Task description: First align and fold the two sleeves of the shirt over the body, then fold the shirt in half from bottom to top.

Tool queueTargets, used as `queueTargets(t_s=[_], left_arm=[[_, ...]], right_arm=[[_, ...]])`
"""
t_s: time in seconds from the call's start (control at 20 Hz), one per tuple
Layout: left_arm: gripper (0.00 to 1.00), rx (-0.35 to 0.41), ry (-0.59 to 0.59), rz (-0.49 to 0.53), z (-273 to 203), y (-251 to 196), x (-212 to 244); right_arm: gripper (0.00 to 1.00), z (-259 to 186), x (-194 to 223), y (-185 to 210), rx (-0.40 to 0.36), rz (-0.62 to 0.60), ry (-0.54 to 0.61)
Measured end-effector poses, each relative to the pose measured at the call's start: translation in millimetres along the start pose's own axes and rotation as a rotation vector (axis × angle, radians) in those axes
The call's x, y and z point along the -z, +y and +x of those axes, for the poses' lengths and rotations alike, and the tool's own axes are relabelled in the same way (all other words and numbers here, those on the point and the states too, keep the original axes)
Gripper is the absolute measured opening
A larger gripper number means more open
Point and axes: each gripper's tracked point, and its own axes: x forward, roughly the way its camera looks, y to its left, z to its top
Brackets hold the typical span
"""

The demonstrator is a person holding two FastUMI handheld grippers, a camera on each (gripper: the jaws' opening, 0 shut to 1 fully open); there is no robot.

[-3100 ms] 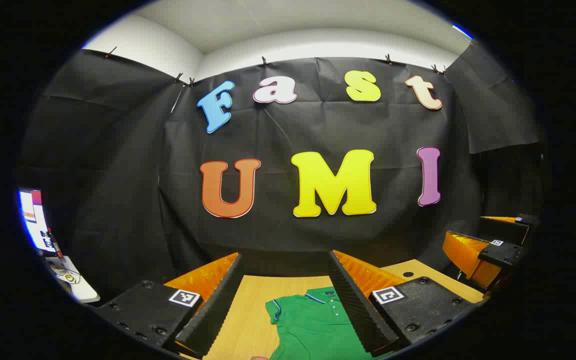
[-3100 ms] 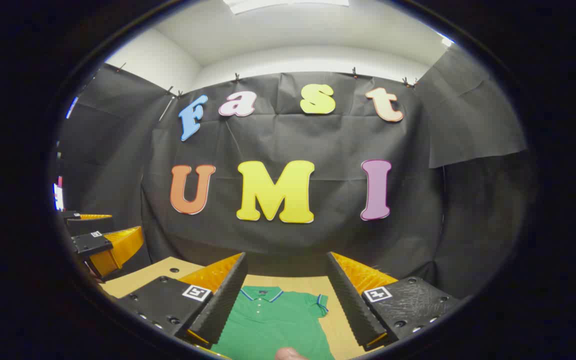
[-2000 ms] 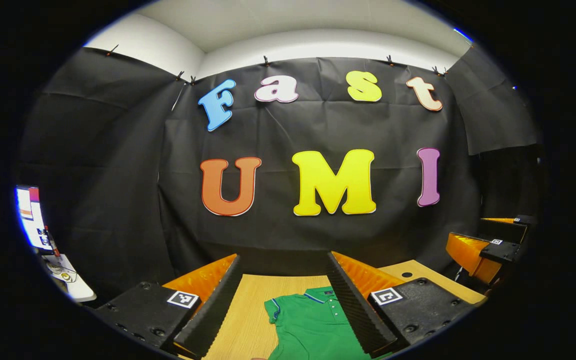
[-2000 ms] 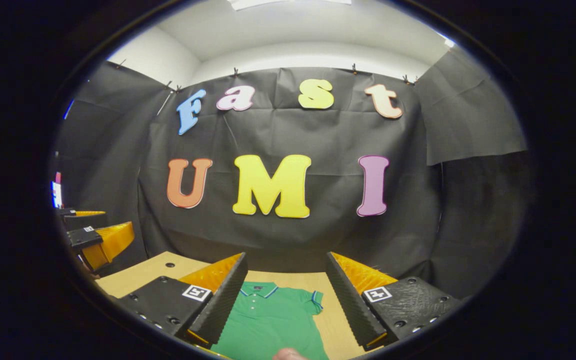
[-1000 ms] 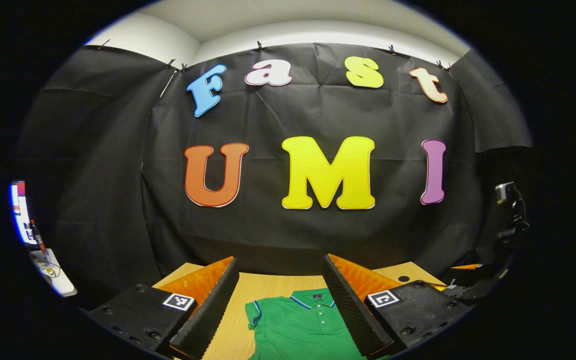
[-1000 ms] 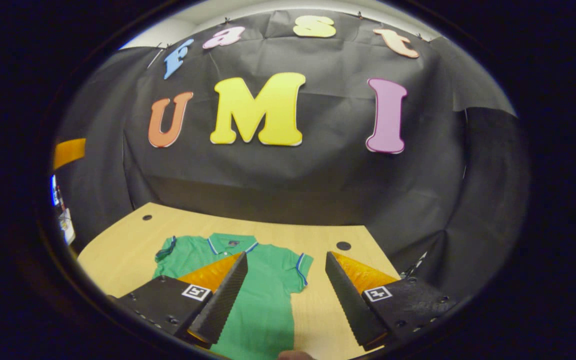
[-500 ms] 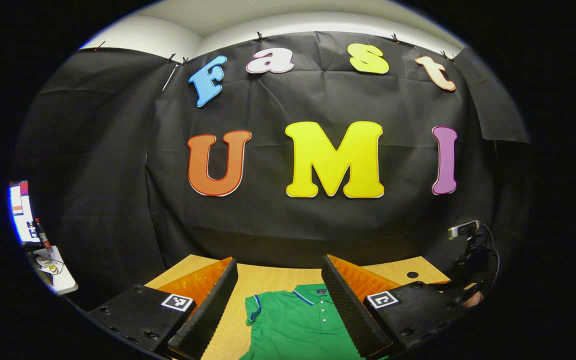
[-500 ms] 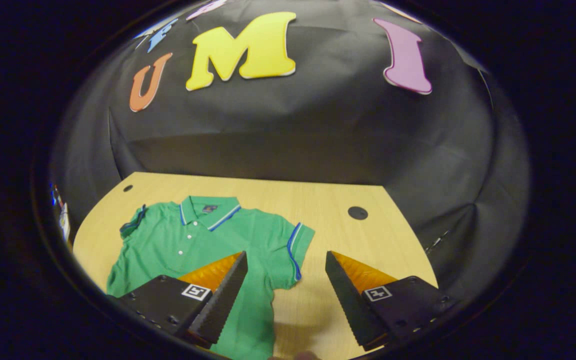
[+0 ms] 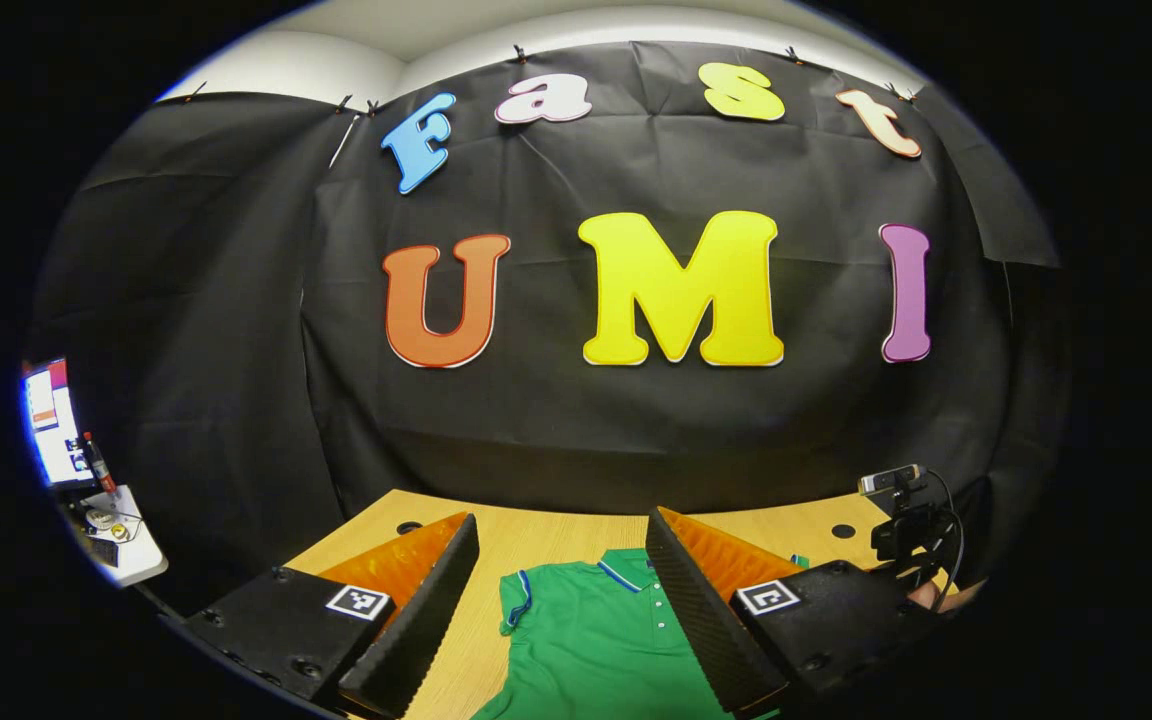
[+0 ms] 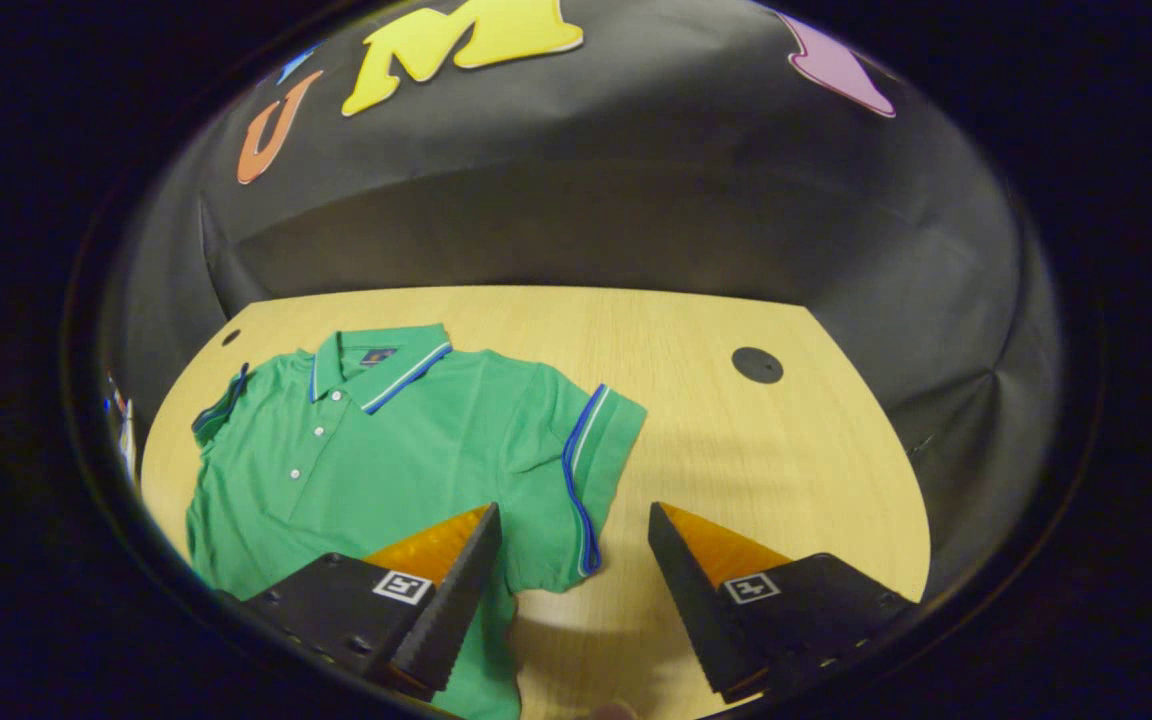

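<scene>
**Green polo lies flat as two grippers hang above it**

A green polo shirt [image 10: 386, 450] lies spread face up on the pale wooden surface [image 10: 736, 450], collar toward the black cloth wall [image 10: 586, 200], its buttoned placket and blue-and-white trim plain to see. Both short sleeves are still out to the sides — the one [image 10: 591, 470] nearer the right gripper reaches toward the middle of the surface, its blue-edged cuff lying flat, while the far sleeve [image 10: 221, 400] sits close to the surface's edge.

In the right gripper view, the right gripper [image 10: 571, 570] looks down over the near sleeve with its fingers spread wide and nothing between them; one finger stands over the shirt's body, the other over bare wood, and the cuff's lower corner falls in the gap. A dark round hole [image 10: 757, 365] marks the surface well apart from the shirt.

In the left gripper view, the left gripper [image 9: 561, 600] is held level, facing the wall — its fingers likewise wide apart and empty, framing the shirt's collar [image 9: 626, 570] and upper chest. A small camera on a stand [image 9: 901, 510] rises at the surface's far corner, and a lit screen [image 9: 51, 420] glows off to the side.
</scene>
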Motion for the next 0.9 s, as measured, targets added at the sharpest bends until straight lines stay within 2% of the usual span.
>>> queueTargets(t_s=[0.05, 0.1, 0.15, 0.2, 0.25, 0.3, 0.35, 0.45, 0.5, 0.75, 0.9], left_arm=[[1.00, 0.003, 0.010, -0.001, -0.4, -1.8, 3.8], [1.00, 0.008, 0.013, 0.002, -0.3, -3.7, 4.8], [1.00, 0.009, 0.015, 0.010, 0.9, -3.8, 5.8], [1.00, 0.008, 0.016, 0.016, 1.5, -3.8, 5.4], [1.00, 0.010, 0.019, 0.017, 2.5, -4.5, 6.9], [1.00, 0.012, 0.022, 0.019, 3.1, -6.0, 7.6], [1.00, 0.016, 0.024, 0.020, 3.3, -8.1, 7.9], [1.00, 0.025, 0.022, 0.023, 2.8, -11.0, 6.6], [1.00, 0.028, 0.020, 0.027, 2.6, -12.1, 5.7], [1.00, 0.041, 0.012, 0.030, 2.2, -14.0, 4.2], [1.00, 0.042, 0.012, 0.012, 1.7, -12.5, 3.7]], right_arm=[[0.84, 5.1, 2.2, -1.8, 0.002, 0.003, 0.014], [0.71, 9.9, 3.5, -4.0, 0.004, 0.004, 0.023], [0.65, 13.5, 4.9, -6.7, 0.011, 0.006, 0.031], [0.53, 16.5, 6.1, -8.1, 0.012, 0.010, 0.040], [0.46, 17.6, 5.9, -7.7, 0.006, 0.021, 0.041], [0.27, 18.3, 5.7, -6.4, 0.003, 0.031, 0.041], [0.19, 17.6, 6.0, -6.1, 0.000, 0.031, 0.047], [0.16, 17.6, 4.9, -12.9, 0.019, 0.019, 0.037], [0.00, 13.3, 1.0, -9.3, 0.001, 0.036, 0.036], [0.00, -9.5, -20.4, -5.9, 0.003, 0.070, -0.025], [0.00, -27.8, -37.8, 9.0, -0.005, 0.058, -0.064]])
